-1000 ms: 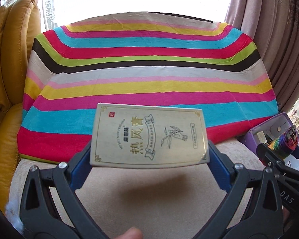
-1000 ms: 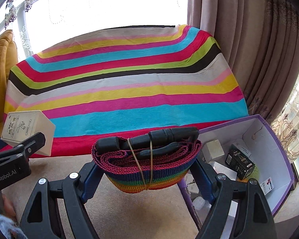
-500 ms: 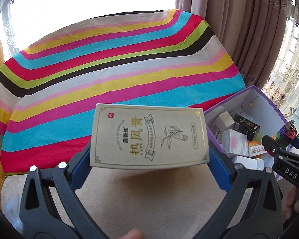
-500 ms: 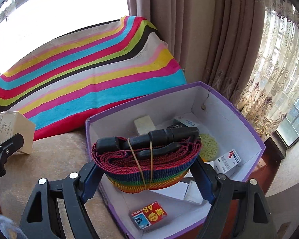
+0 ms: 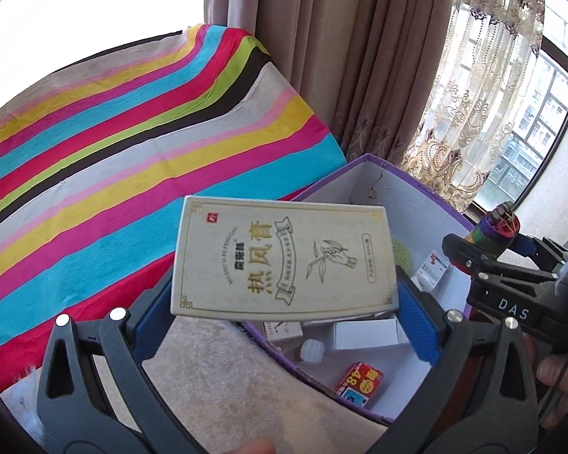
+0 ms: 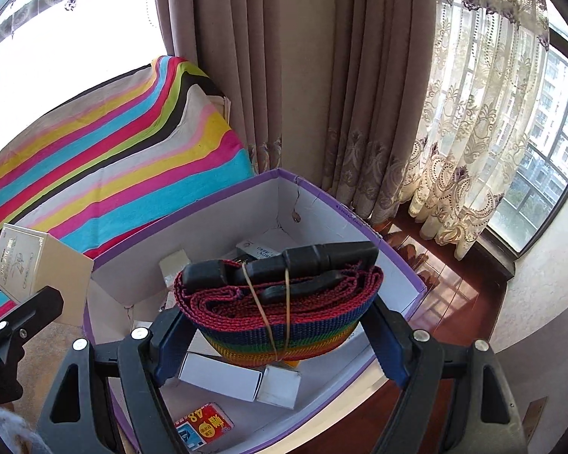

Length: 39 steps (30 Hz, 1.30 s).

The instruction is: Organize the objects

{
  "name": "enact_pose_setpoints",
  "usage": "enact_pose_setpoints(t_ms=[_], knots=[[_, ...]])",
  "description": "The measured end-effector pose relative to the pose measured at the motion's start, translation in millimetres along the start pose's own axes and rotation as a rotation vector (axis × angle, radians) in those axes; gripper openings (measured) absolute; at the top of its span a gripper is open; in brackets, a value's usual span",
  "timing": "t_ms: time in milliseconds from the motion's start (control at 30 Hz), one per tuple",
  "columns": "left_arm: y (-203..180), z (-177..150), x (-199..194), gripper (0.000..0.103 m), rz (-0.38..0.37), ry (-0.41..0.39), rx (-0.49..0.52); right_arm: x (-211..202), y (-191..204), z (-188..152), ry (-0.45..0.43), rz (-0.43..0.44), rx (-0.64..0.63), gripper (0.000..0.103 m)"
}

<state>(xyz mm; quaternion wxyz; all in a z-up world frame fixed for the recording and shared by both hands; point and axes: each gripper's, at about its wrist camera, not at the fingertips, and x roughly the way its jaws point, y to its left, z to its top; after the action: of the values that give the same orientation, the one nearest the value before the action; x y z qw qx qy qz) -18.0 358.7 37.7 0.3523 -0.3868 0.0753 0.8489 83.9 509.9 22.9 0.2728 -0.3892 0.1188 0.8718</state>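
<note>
My left gripper (image 5: 284,310) is shut on a flat cream box (image 5: 282,257) with gold Chinese lettering, held above the near left wall of a purple storage box (image 5: 416,185). My right gripper (image 6: 274,327) is shut on a rolled rainbow strap (image 6: 280,317) with a black buckle and a rubber band, hanging over the purple storage box (image 6: 322,196). From the right wrist view the cream box (image 6: 22,261) shows at the far left. In the left wrist view the rainbow strap (image 5: 490,232) and right gripper sit at the far right.
The purple box holds white cartons (image 6: 223,376), a red packet (image 6: 204,425), a green round item (image 5: 401,255) and other small packs. A striped cloth (image 5: 132,143) covers the seat back behind. Curtains (image 6: 359,94) and wooden floor (image 6: 454,295) lie beyond the box.
Both grippers have swung right, still holding their loads. The purple box has come under the strap and beside the cream box; the yellow cushion has left the view.
</note>
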Motion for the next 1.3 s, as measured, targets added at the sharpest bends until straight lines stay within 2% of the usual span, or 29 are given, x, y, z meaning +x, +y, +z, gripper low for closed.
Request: enact_pose_setpoints(t_ms=[100, 167, 233, 267, 533, 600, 700, 900, 1300], knots=[[-7, 8, 11, 0.103, -0.104, 0.015, -0.008, 1, 0, 4, -0.006, 0.016, -0.010, 0.083], [-8, 10, 17, 0.103, -0.111, 0.036, -0.023, 1, 1, 7, -0.011, 0.006, -0.017, 0.090], [-6, 8, 18, 0.103, -0.117, 0.056, -0.040, -2, 1, 8, -0.026, 0.002, -0.012, 0.102], [-4, 7, 19, 0.103, -0.128, 0.066, -0.052, -4, 0, 8, -0.031, 0.002, -0.011, 0.103], [9, -16, 3, 0.103, -0.109, 0.138, -0.152, -18, 13, 1, -0.005, -0.011, -0.050, 0.103], [15, -26, -6, 0.103, -0.155, 0.149, -0.193, -22, 19, -4, 0.005, -0.027, -0.069, 0.103], [27, -41, -12, 0.103, -0.268, 0.176, -0.284, -28, 26, -14, 0.023, -0.041, -0.094, 0.103], [27, -49, -26, 0.103, -0.322, 0.138, -0.296, -38, 30, -30, 0.057, -0.081, -0.115, 0.103], [19, -50, -18, 0.103, -0.273, 0.180, -0.232, -48, 32, -30, 0.046, -0.090, -0.119, 0.103]])
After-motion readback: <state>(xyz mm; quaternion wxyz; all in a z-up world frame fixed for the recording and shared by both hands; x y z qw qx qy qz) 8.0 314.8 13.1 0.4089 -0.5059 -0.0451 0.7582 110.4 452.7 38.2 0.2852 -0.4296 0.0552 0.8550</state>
